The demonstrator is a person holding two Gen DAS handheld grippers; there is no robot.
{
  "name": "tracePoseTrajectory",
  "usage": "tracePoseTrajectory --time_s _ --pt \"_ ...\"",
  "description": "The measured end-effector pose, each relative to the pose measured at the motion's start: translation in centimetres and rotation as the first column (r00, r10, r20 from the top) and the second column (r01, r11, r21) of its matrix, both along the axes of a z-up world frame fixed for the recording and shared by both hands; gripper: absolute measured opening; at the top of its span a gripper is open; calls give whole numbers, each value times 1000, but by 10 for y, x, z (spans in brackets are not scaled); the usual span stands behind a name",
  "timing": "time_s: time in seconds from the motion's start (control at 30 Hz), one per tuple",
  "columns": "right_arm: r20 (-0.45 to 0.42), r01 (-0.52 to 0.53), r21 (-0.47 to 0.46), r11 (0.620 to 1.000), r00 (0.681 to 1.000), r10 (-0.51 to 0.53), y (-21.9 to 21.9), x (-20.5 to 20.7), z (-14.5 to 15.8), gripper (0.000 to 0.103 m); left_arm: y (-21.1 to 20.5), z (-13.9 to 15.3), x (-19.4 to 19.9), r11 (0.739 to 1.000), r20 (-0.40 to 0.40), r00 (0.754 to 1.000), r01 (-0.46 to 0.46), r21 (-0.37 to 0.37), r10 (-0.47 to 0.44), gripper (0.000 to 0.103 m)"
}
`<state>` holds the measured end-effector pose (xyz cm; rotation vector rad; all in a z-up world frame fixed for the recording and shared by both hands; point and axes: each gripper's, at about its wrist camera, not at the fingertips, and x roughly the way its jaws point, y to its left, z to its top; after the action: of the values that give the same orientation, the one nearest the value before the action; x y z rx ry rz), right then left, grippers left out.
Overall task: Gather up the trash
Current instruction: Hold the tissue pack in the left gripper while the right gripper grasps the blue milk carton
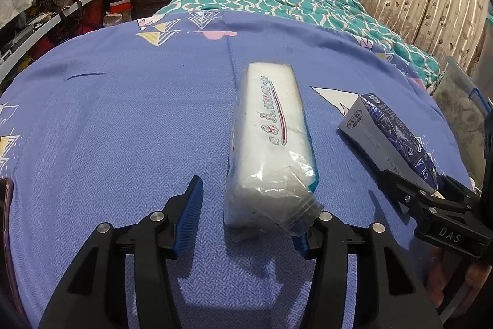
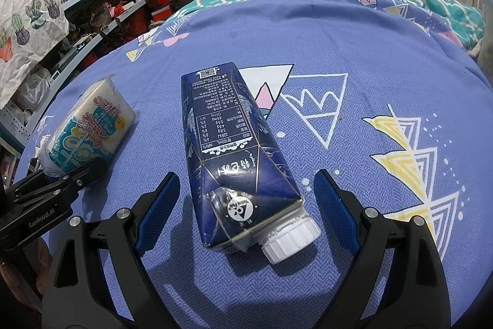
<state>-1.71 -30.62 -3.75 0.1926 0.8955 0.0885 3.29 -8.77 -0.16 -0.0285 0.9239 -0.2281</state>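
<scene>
**A:** Since both pieces of trash lie flat on the blue bedsheet (image 2: 354,45), with no bin in either view, I'd say the step in hand is just getting a clean grip on each. Biggest one for me is the tissue pack (image 1: 271,125), lying lengthwise toward the headboard, about mid-bed. The left gripper (image 1: 246,224) has its fingers spread either side of the pack's near end: the left pad is clear of it, the right one sits right at the crinkled wrapper, and I can't tell if it touches. Nothing pinched.

**B:** Yeah, I'd slide further up before squeezing. That loose plastic tail would probably just slip out; the firm block of tissues looks a better bite.

**A:** And the milk carton (image 2: 234,150), nearer the bed's right edge?

**B:** The right gripper (image 2: 246,211) is wide open, pads well clear on both sides. I'd centre it on the flat carton walls, not the white cap (image 2: 291,239), which would probably roll under the pads.
</scene>
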Motion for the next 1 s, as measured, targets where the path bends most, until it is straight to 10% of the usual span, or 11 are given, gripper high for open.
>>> tracePoseTrajectory --time_s 1.0 --pt "0 0 -1 1000 1000 0 0 0 0 88 -5 0 -4 1000 -1 1000 0 1 0 59"
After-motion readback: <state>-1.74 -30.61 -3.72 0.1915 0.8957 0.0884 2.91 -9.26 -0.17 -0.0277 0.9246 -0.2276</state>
